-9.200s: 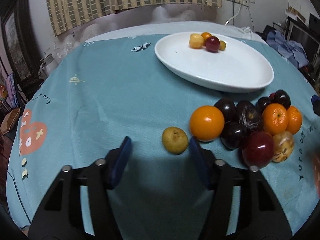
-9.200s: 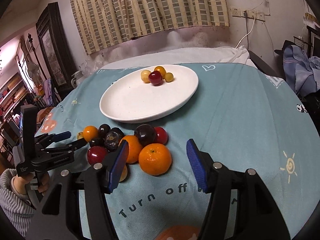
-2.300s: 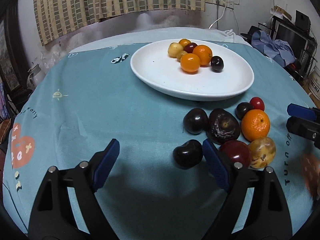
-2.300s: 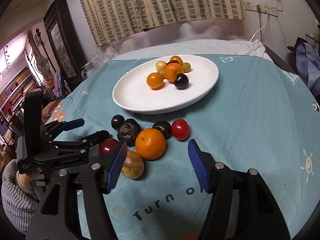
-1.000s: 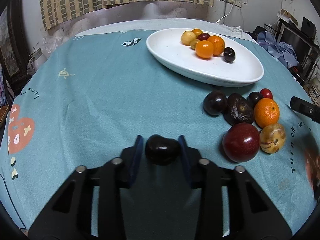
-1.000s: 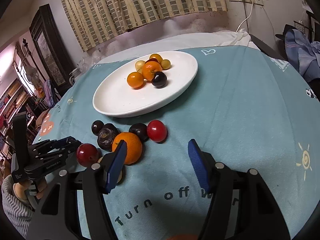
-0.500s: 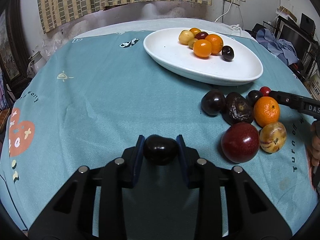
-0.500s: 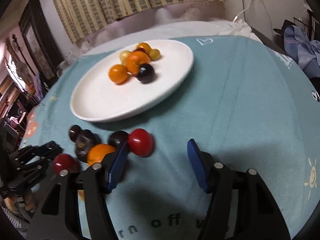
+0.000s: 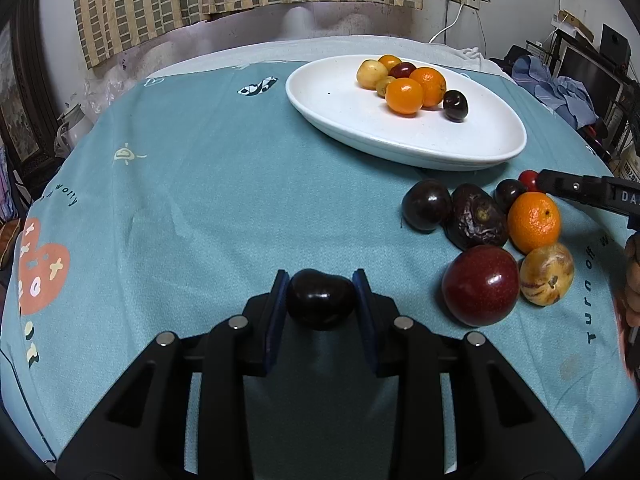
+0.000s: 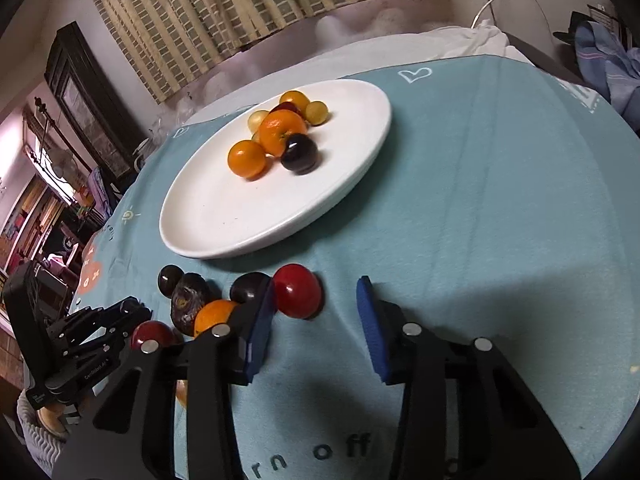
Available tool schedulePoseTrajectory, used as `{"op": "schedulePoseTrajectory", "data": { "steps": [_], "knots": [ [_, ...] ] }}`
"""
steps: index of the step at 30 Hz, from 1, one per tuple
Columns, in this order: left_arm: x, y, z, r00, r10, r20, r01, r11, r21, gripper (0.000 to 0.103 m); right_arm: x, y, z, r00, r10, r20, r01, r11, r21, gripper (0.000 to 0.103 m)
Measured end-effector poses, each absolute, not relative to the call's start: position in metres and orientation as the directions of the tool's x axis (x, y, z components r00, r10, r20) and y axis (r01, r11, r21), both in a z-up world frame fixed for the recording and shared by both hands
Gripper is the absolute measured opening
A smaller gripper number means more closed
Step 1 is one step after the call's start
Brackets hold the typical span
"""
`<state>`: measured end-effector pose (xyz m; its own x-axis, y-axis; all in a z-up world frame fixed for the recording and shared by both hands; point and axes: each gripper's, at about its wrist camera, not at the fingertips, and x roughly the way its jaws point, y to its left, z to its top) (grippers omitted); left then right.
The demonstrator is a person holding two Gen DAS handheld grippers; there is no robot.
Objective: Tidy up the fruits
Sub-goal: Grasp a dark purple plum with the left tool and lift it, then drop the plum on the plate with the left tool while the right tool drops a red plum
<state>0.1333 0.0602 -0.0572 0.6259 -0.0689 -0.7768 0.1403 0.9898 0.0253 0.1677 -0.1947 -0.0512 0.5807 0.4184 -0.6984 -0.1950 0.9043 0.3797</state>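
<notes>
gripping dark plum [image 9: 320,298], left tongs [image 9: 320,294], right tongs [image 10: 316,306] closing round red fruit [image 10: 298,290]

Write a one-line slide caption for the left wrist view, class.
Left claw shut on a dark plum above the teal tablecloth, loose fruit at right, white plate of sorted fruit beyond.

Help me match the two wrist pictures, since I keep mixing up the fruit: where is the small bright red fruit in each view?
Left wrist view: the small red fruit peeks out at far right, behind the loose pile, at the tip of the right gripper.
Right wrist view: it sits low at centre, between the right gripper's open jaws, against the left pad.
Shared landmark: the white plate, just beyond it in both.
</notes>
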Motion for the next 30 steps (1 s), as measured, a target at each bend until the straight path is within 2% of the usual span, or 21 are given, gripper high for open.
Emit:
{"op": "schedulePoseTrajectory", "data": {
  "steps": [2,4,10,22,30],
  "knots": [
    [0.133,0.06,-0.057,0.626,-0.069,-0.777,0.141,0.99,0.025,0.033,0.171,-0.19,-0.052,0.584,0.428,-0.69,-0.208,0.9,0.383,0.034],
    [0.133,0.06,-0.057,0.626,-0.068,-0.777,0.141,0.99,0.027,0.033,0.17,-0.184,-0.052,0.578,0.428,-0.695,-0.224,0.902,0.369,0.03],
    [0.133,0.06,-0.057,0.626,-0.068,-0.777,0.142,0.989,0.028,0.033,0.176,-0.185,-0.055,0.574,0.443,-0.688,-0.211,0.892,0.399,0.026],
    [0.131,0.065,-0.049,0.65,-0.097,-0.754,0.134,0.991,-0.012,0.032,0.167,-0.21,-0.048,0.567,0.522,-0.637,-0.178,0.833,0.524,0.025],
    [0.163,0.044,-0.003,0.704,-0.124,-0.699,0.157,0.987,-0.017,0.032,0.171,-0.203,-0.005,0.666,0.49,-0.563,-0.231,0.853,0.469,0.026]
  ]
}}
